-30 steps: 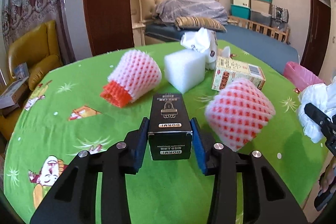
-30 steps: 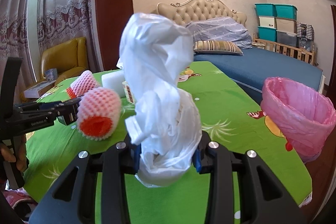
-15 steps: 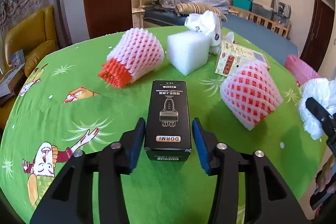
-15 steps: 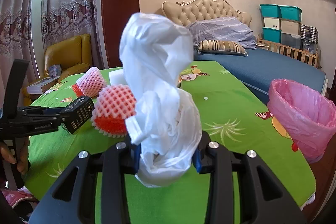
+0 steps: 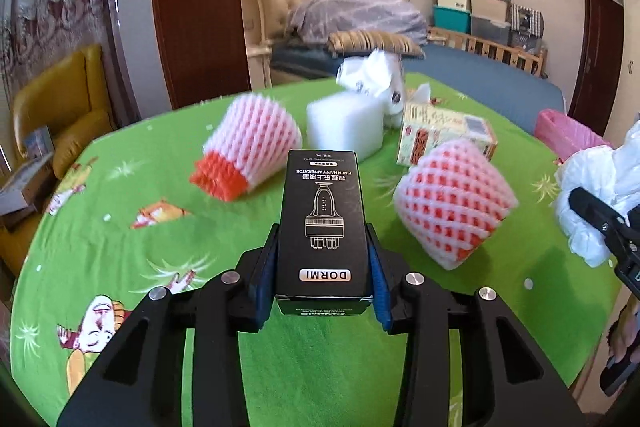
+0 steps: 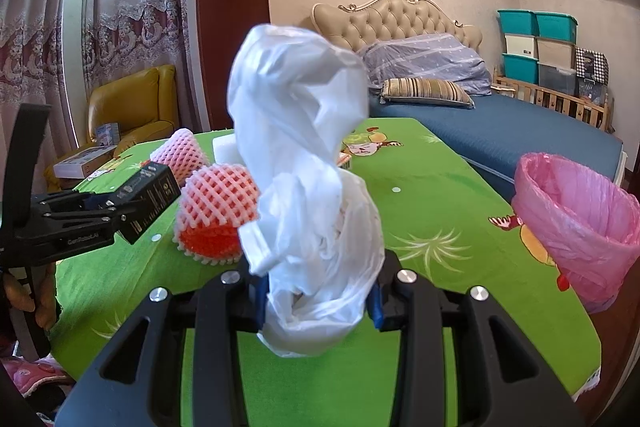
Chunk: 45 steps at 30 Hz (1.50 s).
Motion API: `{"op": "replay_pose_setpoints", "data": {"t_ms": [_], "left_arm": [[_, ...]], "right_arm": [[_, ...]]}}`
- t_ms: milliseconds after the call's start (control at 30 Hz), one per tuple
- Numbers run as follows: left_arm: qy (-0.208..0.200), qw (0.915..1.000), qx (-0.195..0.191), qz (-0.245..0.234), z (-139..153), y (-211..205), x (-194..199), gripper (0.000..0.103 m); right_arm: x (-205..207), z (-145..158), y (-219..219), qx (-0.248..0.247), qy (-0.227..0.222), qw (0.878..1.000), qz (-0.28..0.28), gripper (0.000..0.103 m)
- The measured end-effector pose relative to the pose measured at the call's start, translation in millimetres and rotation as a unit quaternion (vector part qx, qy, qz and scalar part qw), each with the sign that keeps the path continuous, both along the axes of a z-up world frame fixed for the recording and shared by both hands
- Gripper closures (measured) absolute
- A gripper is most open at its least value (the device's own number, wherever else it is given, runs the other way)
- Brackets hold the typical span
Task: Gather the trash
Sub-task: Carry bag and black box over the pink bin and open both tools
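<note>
My left gripper has a black "DORMI" box between its blue pads. The jaws are closing and both pads press the box's sides. In the right wrist view the same box hangs tilted above the green tablecloth in the left gripper. My right gripper is shut on a crumpled white plastic bag that stands up tall between its fingers. A bin lined with a pink bag stands off the table's right edge.
On the green table lie two red-and-white foam fruit nets, a white foam block, a printed carton and crumpled white paper. A bed stands behind, a yellow armchair at the left.
Half a second ago the left jaws stood slightly apart from the box lying on the table; now they grip it again and it is raised. The right gripper and bag have not moved.
</note>
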State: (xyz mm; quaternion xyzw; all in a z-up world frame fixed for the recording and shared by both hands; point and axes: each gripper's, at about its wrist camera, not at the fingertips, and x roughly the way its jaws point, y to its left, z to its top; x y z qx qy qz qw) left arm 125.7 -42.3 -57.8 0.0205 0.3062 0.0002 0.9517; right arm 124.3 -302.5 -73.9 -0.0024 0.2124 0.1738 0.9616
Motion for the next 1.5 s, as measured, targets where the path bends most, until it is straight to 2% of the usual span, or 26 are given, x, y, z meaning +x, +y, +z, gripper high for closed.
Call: {"op": "replay_pose_setpoints", "data": {"t_ms": [333,767,1100,1500], "left_arm": [[-0.076,0.9970,0.012,-0.007,27,-9,-29,0.065],[-0.114,0.9916,0.016,-0.058,41,-40,-42,0.064],[-0.110,0.9870,0.018,-0.115,47,-78,-34,0.064],[-0.081,0.9701,-0.004,-0.229,53,-175,6,0.064]], "right_arm": [[-1,3,-2,0.003,-0.006,1.000,0.001,0.067],[-5,9,-17,0.008,-0.021,1.000,-0.014,0.067],[-10,18,-42,0.001,-0.036,0.998,-0.051,0.067],[-4,33,-123,-0.035,-0.041,0.989,-0.141,0.067]]}}
